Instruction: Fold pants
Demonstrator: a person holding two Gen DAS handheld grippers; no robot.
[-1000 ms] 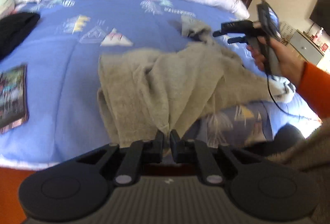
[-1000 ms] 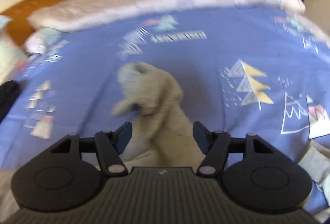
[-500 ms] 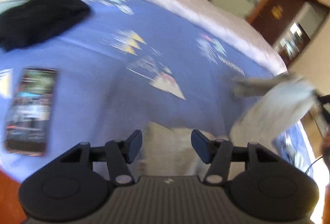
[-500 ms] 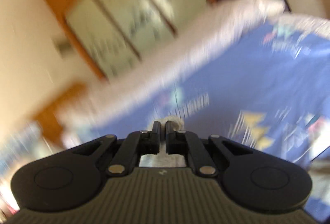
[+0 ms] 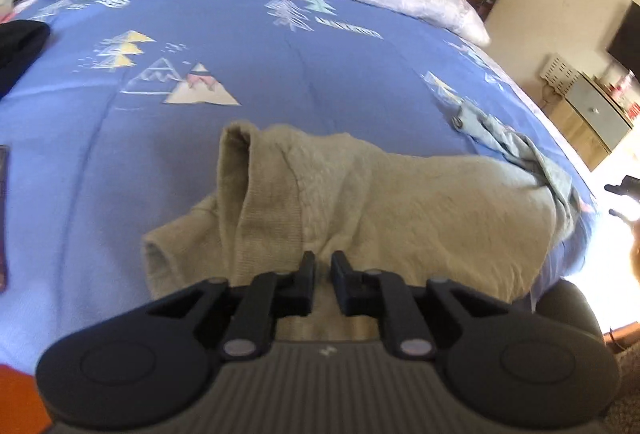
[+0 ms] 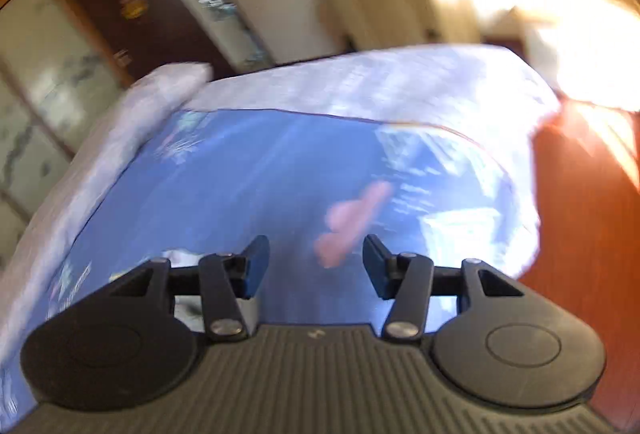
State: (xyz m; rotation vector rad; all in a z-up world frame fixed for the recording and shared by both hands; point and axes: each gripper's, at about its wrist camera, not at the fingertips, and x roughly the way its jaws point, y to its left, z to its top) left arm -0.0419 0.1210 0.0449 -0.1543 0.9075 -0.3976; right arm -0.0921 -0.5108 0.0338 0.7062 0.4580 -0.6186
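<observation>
The pants (image 5: 360,202), a beige fleecy pair, lie bunched on the blue bedspread (image 5: 240,46) near its close edge. Seen from the left wrist camera, they start right at the left gripper (image 5: 322,266) and spread away toward 12 and 2 o'clock, with their long axis running roughly from 9 to 3 o'clock across the view. One cuff or waistband end is rolled up at about 11 o'clock; the far end at 3 o'clock meets a grey-blue garment (image 5: 520,146) lying partly over it.

The left gripper's jaws are nearly together with cloth bunched right at the tips, so it looks pinched on the pants' near edge, though the contact itself is hard to make out. The right gripper (image 6: 316,258) is spread wide with nothing between its fingers; its blurred view looks over the far corner of the bed and shows no pants.

The left hand is plainly the nearer one. The right would probably have to swing toward the 3 o'clock end before any fold along the length can be made.
</observation>
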